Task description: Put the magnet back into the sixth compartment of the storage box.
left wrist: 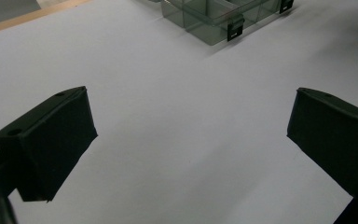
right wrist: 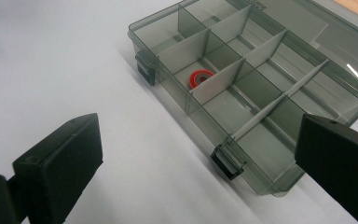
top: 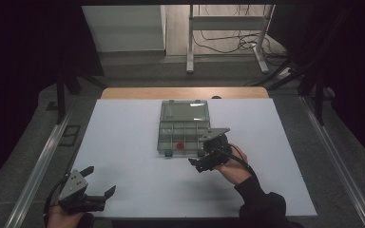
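A clear, smoke-tinted compartment box lies open near the middle of the white worktop, its lid folded back flat on the far side. Dividers split the tray into a grid of small cells, and two black latches hang on its near wall; one latch shows close up in the right gripper view. A small red ring, possibly a washer or a bearing with a dark centre, lies flat in one cell of the row along the latch wall; in the high view it shows as a red dot near the middle of that row.

The right gripper hovers just in front of the box's near right corner, close to it but not touching as far as the views show. Its jaws stand wide apart with nothing between them, and in its own view they frame the latch wall of the box.

The left gripper sits well away at the near left corner of the worktop, held low over the bare white surface. Its jaws are also spread wide and empty. In the left gripper view the box appears far off at the top edge.

Beyond the white sheet a strip of wooden edge runs along the far side.
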